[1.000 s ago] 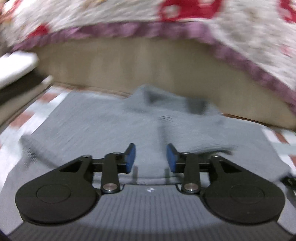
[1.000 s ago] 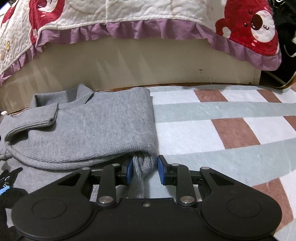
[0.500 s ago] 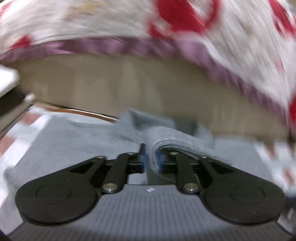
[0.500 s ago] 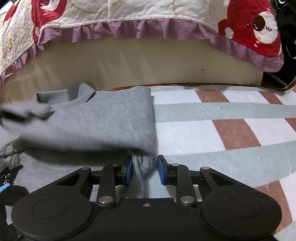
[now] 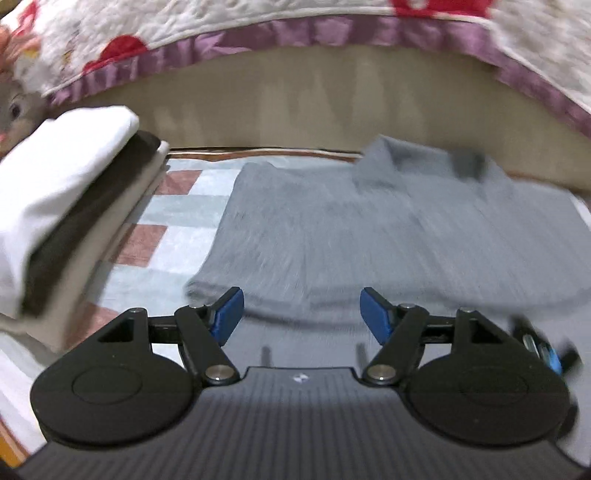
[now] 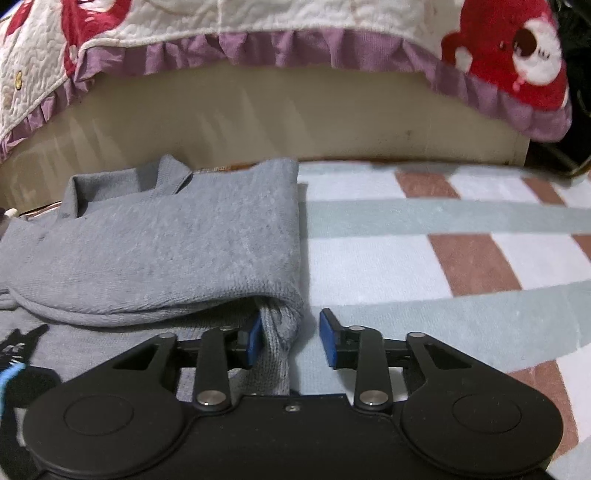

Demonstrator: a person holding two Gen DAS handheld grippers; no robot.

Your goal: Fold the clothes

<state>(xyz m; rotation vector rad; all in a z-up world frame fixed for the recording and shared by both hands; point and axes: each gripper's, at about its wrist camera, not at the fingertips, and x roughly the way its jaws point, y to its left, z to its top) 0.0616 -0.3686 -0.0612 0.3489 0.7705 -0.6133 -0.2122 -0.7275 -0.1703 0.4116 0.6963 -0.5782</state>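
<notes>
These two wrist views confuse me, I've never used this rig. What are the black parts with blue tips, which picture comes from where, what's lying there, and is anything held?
The black parts are two hand-held grippers; a person carries one in each hand, and each has a camera looking along its fingers. The blue tips are the finger pads.

Left wrist view: the left gripper is wide open and holds nothing, above a grey sweater spread on a checked rug. A stack of folded clothes sits to its left.

Right wrist view: the right gripper is open too. A folded edge of the same grey sweater lies between its fingers, against one pad only, so it isn't clamped. A bed with a quilt stands behind.
</notes>
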